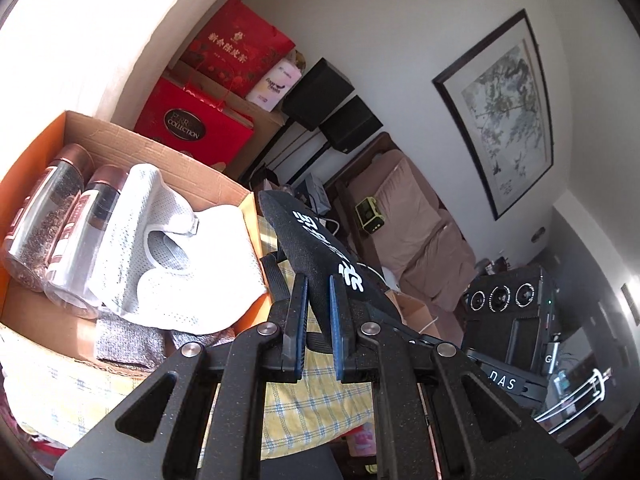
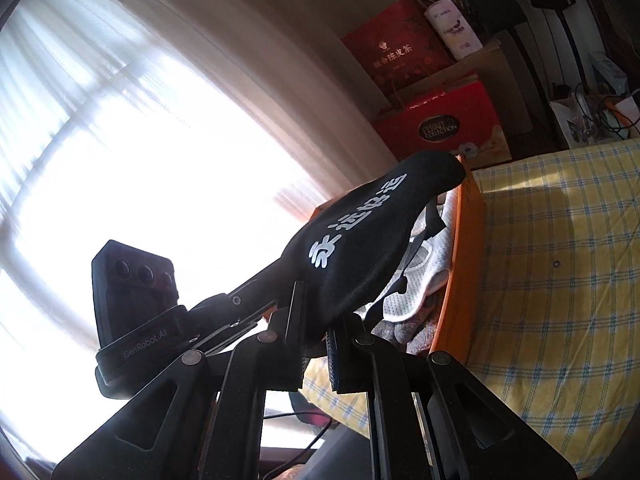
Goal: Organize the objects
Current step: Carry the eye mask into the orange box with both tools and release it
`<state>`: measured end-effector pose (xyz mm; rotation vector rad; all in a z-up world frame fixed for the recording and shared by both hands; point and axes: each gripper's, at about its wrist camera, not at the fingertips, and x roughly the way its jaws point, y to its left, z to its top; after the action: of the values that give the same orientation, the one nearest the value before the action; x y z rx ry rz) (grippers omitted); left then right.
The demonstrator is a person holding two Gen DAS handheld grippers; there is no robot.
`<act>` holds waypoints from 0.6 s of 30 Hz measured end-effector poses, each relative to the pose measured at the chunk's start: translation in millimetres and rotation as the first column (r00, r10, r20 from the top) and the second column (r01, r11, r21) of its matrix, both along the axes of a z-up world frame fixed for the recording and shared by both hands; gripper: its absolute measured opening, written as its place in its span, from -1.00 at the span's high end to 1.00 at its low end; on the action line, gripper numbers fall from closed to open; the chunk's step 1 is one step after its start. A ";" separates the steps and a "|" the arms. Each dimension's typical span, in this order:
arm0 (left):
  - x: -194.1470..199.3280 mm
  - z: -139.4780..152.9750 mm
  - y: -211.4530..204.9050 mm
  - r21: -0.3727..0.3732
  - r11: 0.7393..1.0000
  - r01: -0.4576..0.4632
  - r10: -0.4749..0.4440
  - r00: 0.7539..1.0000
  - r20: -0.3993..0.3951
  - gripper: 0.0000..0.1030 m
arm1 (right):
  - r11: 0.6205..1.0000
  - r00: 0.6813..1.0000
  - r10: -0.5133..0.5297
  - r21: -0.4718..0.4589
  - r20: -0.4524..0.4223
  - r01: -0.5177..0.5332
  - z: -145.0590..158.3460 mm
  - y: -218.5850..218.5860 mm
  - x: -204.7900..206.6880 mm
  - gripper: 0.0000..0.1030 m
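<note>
Both grippers pinch the same black cap [image 1: 320,240] with white characters, holding it in the air just right of the cardboard box [image 1: 168,152]. The left gripper [image 1: 318,320] has its 2 fingers clamped on the cap's near edge; the right gripper [image 2: 316,320] grips it likewise, though glare from the window blurs the contact. Inside the box lie 2 jars [image 1: 60,216] at the left, touching a white mesh garment [image 1: 168,248]. The box sits on a yellow checked cloth [image 2: 560,260].

Home, prob. living rm w/ daybed: brown sofa [image 1: 420,236], framed painting [image 1: 504,108] on wall, curtained window [image 2: 120,140], checked bedsheet [image 2: 560,260], red gift boxes [image 1: 192,124].
</note>
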<state>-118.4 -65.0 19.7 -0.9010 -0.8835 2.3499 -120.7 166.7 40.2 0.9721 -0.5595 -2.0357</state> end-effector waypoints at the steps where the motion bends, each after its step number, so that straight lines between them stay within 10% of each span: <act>1: -3.0 -1.0 -5.0 -0.002 1.000 -0.009 0.009 1.000 0.004 0.82 | 1.000 1.000 0.008 0.004 0.002 -0.008 -0.2 -5.7 -3.7 0.86; 18: -51.7 -46.1 -35.8 -0.076 0.994 -0.076 0.083 0.991 0.101 0.82 | 0.996 0.997 0.050 0.070 0.066 -0.055 -46.4 -49.4 -58.6 0.86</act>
<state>-170.1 -100.8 -26.4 -1.0440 -0.8960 2.4347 -179.3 117.3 -6.2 1.0869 -0.4927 -1.9955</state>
